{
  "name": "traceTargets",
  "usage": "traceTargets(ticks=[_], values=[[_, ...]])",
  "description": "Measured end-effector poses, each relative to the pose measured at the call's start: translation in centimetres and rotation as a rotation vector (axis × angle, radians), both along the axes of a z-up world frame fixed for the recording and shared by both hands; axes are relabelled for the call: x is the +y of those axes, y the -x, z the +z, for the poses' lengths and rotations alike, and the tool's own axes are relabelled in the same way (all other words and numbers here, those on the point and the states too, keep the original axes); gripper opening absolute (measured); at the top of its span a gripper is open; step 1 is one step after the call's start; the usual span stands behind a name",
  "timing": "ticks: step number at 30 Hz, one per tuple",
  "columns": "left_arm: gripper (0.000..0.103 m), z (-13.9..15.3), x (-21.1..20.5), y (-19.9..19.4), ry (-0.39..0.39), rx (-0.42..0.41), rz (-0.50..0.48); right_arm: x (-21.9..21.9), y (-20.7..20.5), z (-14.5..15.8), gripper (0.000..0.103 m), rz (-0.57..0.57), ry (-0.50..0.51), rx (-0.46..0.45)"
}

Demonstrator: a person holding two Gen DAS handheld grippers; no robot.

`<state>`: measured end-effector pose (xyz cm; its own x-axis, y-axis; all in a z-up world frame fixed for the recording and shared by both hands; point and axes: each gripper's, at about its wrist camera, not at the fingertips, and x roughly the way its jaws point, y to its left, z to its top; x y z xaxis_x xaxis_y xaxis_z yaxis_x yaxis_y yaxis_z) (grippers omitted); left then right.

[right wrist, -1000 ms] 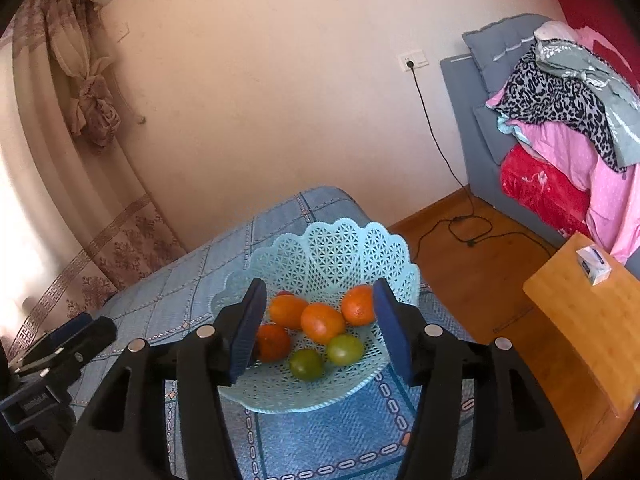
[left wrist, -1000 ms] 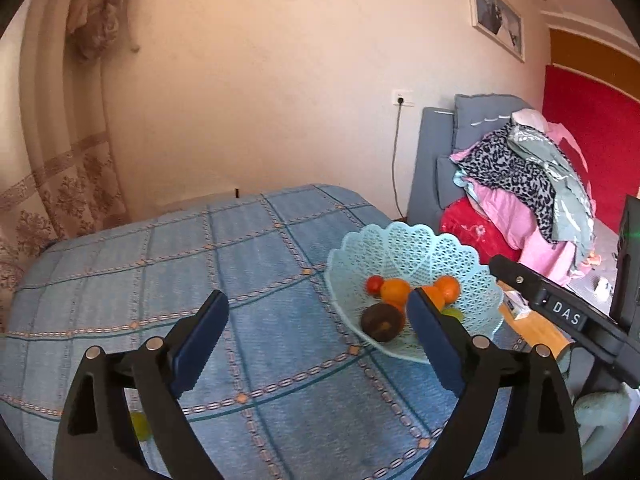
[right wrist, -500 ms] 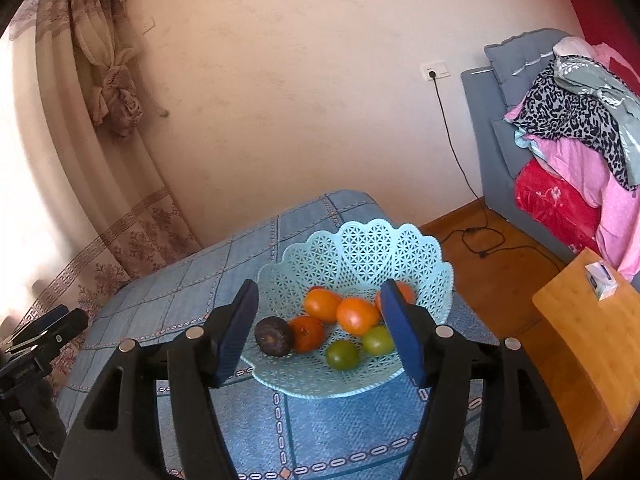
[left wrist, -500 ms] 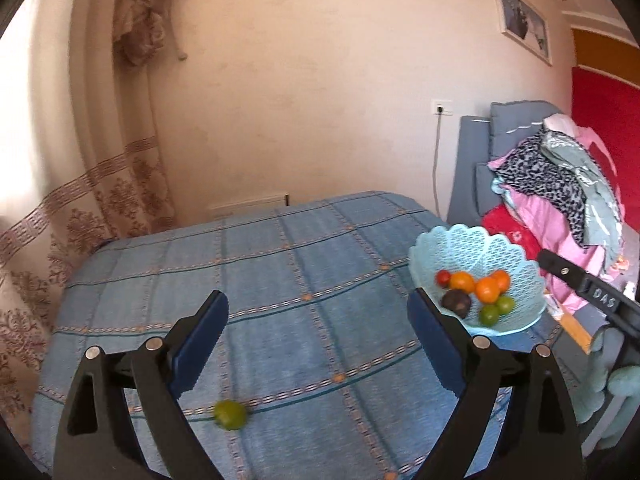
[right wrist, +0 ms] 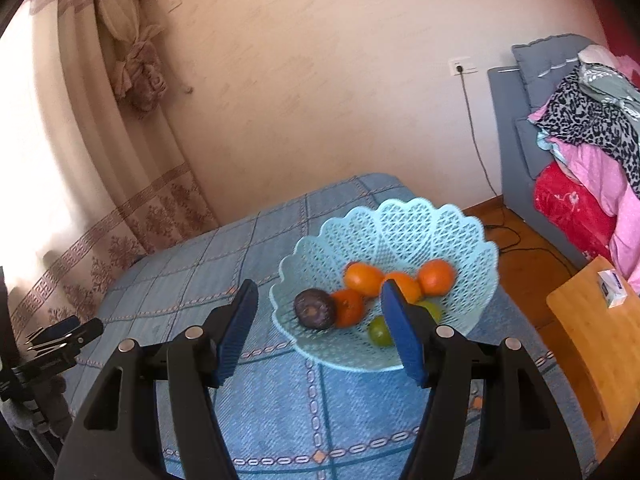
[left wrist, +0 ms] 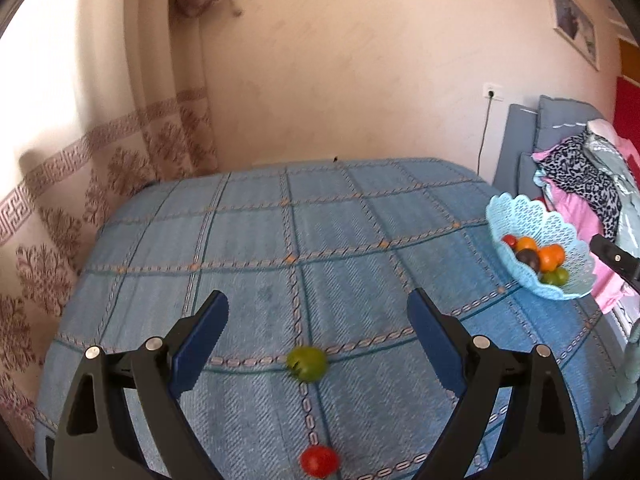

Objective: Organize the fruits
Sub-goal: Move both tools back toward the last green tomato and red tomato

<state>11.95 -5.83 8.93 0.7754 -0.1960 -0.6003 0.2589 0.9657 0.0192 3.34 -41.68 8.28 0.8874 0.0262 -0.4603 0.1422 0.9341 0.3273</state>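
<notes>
A pale blue lattice basket point(right wrist: 400, 224) stands on the blue checked tablecloth point(left wrist: 340, 240) and holds oranges point(right wrist: 362, 278), a dark purple fruit point(right wrist: 314, 308) and green fruits point(right wrist: 378, 332). It also shows at the right in the left wrist view point(left wrist: 520, 216). A loose green fruit point(left wrist: 307, 363) and a red fruit point(left wrist: 319, 460) lie on the cloth near my left gripper point(left wrist: 318, 326), which is open and empty above them. My right gripper point(right wrist: 318, 314) is open and empty, just in front of the basket.
A wooden side table point(right wrist: 592, 344) with a small box point(right wrist: 612, 288) stands right of the cloth. A grey sofa piled with clothes point(right wrist: 580, 120) is behind it. A curtain point(left wrist: 80, 180) hangs at the left. A cable point(right wrist: 476, 152) runs down the wall.
My left gripper has swung left and back from the basket, bringing the loose green and red fruits between its fingers. My right gripper has drawn back a little from the basket.
</notes>
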Motion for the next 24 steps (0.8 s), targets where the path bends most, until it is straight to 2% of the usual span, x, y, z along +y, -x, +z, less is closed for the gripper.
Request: traceTargets(ticks=[13, 21, 24], values=[[0.089, -5.8, 2.2, -2.7, 0.049, 0.182, 0.073, 4.8, -0.9, -2.0, 0.066, 0.119, 0.040, 0.063], [0.076, -7.8, 2.1, -3.8, 0.053, 0.240, 0.049, 6.8, -1.4, -3.1, 0.066, 0.167, 0.060, 0.096], [0.065, -8.2, 1.7, -4.0, 0.052, 0.251, 0.033, 7.5, -1.5, -3.4, 0.066, 0.185, 0.066, 0.107]])
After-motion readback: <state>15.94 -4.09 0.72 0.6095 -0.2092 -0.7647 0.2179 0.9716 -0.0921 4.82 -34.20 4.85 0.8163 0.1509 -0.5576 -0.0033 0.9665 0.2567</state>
